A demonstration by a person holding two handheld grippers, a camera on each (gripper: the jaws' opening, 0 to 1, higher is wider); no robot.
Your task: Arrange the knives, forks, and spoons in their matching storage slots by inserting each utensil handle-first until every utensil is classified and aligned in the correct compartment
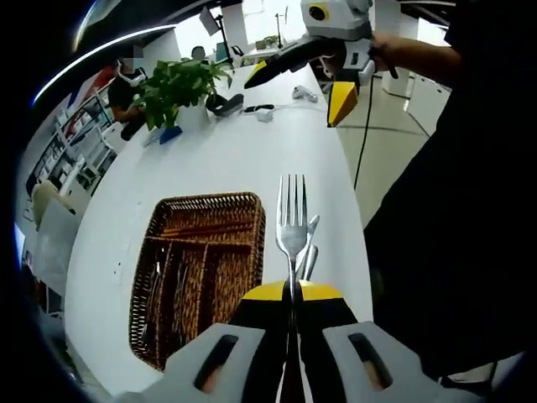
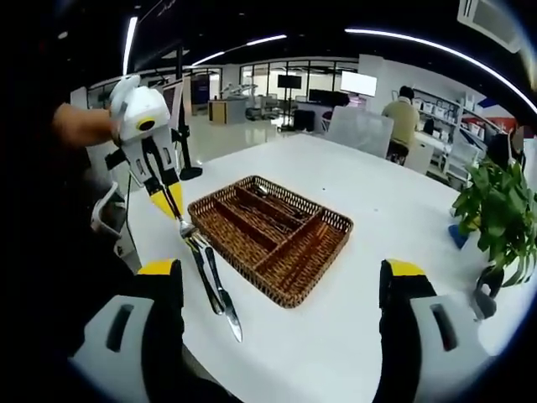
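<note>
My left gripper (image 1: 294,294) is shut on a silver fork (image 1: 292,225), whose tines point away from me above the white table. A knife (image 1: 310,250) lies on the table just beyond the fork, right of the wicker tray (image 1: 249,210). The tray's left slots hold several utensils (image 1: 161,290). In the right gripper view the left gripper (image 2: 169,201) hangs over the table's near-left corner with the fork (image 2: 186,227) at its tip, above two utensils (image 2: 215,287) beside the tray (image 2: 336,222). My right gripper (image 2: 281,273) stands open with nothing between its fingers; it also shows raised (image 1: 290,103) in a hand.
A potted plant (image 1: 176,84) (image 2: 495,210) stands at the table's far end, with small items (image 1: 252,107) near it. The table edge (image 1: 357,243) runs close beside the loose knife. People sit at desks beyond. A person's dark sleeve (image 1: 453,168) is at the right.
</note>
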